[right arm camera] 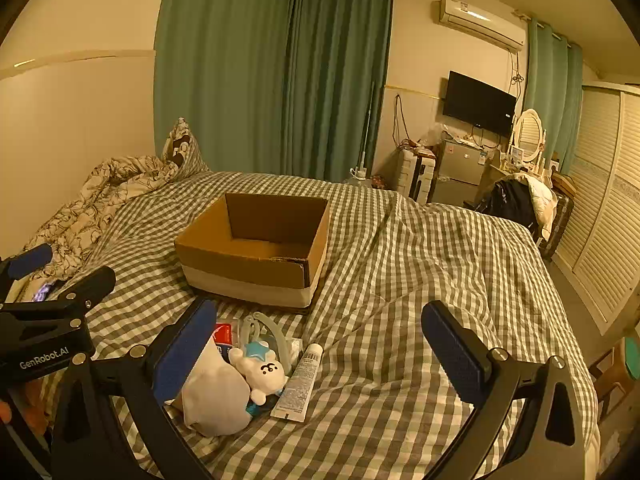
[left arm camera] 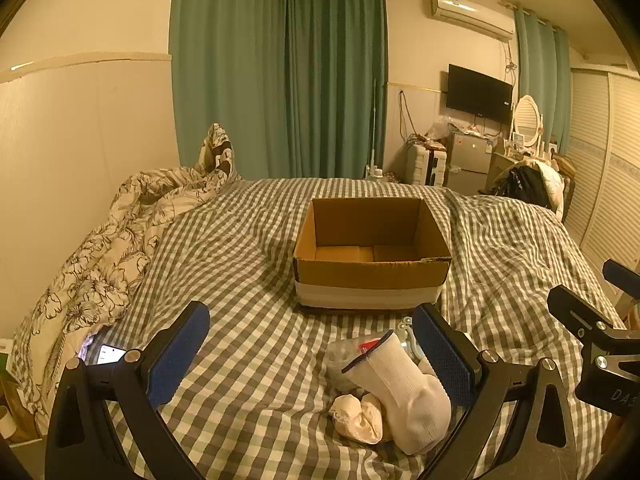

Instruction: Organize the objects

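Both grippers, left and right, gape empty; only the right view shows the plush toy and tube beside the sock

Both grippers were black, with curved arms, silver round screws and textured blue pads lining the fingers. The left gripper carried white "GenRobot.AI" lettering on its body.

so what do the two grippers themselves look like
Both match: the left gripper and right gripper each have a black arched frame, silver round-headed bolts at the joints, and flat fingers faced with textured blue pads. The left one's body carries white "GenRobot.AI" lettering. No cables or sleeves show.
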A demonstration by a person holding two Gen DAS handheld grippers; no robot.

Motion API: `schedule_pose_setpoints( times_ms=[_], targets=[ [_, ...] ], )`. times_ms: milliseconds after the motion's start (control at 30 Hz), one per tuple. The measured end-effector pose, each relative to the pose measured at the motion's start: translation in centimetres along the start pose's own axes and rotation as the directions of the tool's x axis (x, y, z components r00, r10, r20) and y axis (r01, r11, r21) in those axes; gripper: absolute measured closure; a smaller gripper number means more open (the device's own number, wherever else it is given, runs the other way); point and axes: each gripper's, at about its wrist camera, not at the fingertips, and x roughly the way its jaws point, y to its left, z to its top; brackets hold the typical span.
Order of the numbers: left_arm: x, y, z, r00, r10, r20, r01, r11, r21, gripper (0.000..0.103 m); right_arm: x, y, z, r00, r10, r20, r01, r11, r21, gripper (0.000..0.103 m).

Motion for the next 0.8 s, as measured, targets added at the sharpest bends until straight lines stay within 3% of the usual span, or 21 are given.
schedule_pose_setpoints(
  times_ms=[200,233,800],
  targets=[
    [0.22,0.05,-0.21,1.0,0.001,-0.004,-0.001,1.0,0.002,0.0,-0.04,-0.02,0.08,1.0,0.002,-0.001,-0.002,1.0,0.003,0.0],
    [0.2,-0.07,-0.26,0.999,0.047,-0.004,-0.047,0.999,-0.022,0.0,-0.01,-0.03,0.05,1.0,0.002,-0.002,-0.002,1.0,0.003,0.0],
    [0.37,-0.17,-0.62,0.997,0.08,-0.011,-0.081,0.996,-0.031,0.0,-0.05,0.3,-0.09,1.0,0.016,-0.008,-0.016,1.0,-0.008,0.0]
  ],
)
